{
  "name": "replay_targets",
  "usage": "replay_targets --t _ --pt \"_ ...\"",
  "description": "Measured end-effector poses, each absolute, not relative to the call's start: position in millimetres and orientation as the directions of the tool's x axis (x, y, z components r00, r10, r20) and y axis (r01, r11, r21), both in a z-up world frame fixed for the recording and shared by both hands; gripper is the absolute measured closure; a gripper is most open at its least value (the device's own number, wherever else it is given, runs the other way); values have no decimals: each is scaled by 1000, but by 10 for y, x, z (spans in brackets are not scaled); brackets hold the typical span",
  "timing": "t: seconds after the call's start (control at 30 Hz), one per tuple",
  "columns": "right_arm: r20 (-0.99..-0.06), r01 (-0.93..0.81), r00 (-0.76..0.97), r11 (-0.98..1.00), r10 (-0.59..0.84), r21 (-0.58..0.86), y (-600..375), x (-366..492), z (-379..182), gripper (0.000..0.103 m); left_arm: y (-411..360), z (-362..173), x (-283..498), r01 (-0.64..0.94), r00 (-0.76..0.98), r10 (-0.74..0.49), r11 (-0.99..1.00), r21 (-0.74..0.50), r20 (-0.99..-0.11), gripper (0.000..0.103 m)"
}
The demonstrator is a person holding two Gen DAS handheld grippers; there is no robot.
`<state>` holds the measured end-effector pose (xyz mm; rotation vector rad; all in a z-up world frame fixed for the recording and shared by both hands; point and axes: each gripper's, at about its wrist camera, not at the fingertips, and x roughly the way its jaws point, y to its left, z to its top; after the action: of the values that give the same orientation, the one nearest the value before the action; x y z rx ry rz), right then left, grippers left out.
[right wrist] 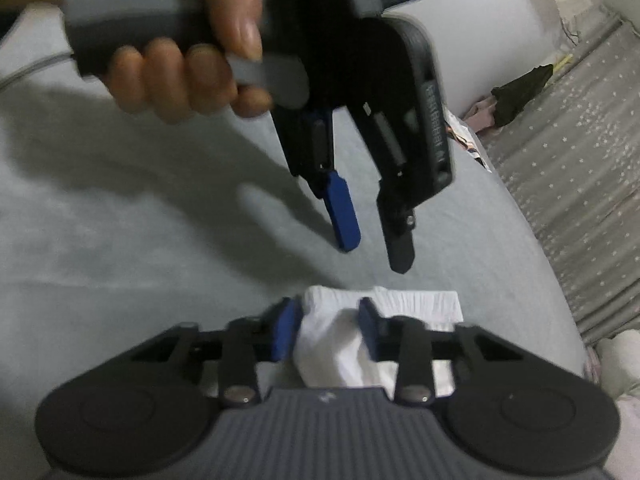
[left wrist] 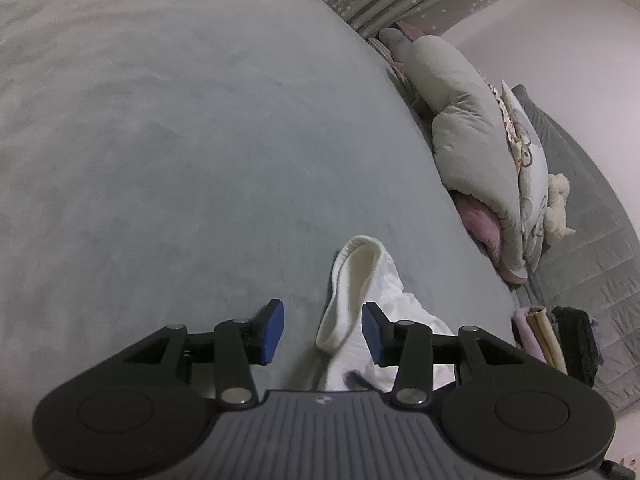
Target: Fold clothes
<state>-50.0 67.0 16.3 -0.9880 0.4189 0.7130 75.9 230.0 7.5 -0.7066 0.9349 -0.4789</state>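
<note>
- The bed (left wrist: 160, 140) is the biggest thing. It has a smooth grey-blue sheet.
- A grey cover with little white stars (right wrist: 580, 184) lies along the side of the bed.
- A puffy grey quilt (left wrist: 460, 120) is rolled up at the bed's edge. A pillow with a cartoon picture (left wrist: 528, 160) leans on it.
- The left tongs (right wrist: 374, 252) are held in a hand (right wrist: 180, 80). They hang just above the cloth, open, with nothing pinched.
- The right tongs (right wrist: 328, 328) are closed on the white cloth, which is bunched between the blue pads.
- The white cloth (left wrist: 360, 276) lies on the sheet, near the bed's edge.
- White writing (right wrist: 434, 120) runs down the side of the left tongs. It is too blurry to read.
</note>
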Motion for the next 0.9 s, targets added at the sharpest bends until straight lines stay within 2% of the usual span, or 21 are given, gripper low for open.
replay_targets --t 0.2,0.33,0.57,0.63,0.67,0.7,0.9 --pt "-555 -694 707 580 437 -427 353 -261 593 98 2275 23 756 80 512 -668 663 -744 -540 57" --pt "-504 -626 750 705 427 -334 20 90 882 98 2156 -16 784 87 493 -689 646 -758 -531 57" --pt "-390 -510 841 791 375 -338 -185 400 1152 98 1985 -36 856 104 494 -685 658 -746 -535 57" --pt "-387 -494 848 806 363 -326 -205 479 1188 98 1944 -17 864 126 488 -687 666 -735 -539 62" --pt "-388 -493 848 807 362 -326 -202 449 1195 98 1932 0 863 135 484 -693 663 -736 -535 75" --pt "-388 -493 848 807 362 -325 -203 420 1193 98 1921 17 862 145 480 -699 660 -737 -531 85" --pt "-385 -504 842 807 378 -310 -141 293 1169 97 2118 109 834 124 492 -692 656 -745 -528 94"
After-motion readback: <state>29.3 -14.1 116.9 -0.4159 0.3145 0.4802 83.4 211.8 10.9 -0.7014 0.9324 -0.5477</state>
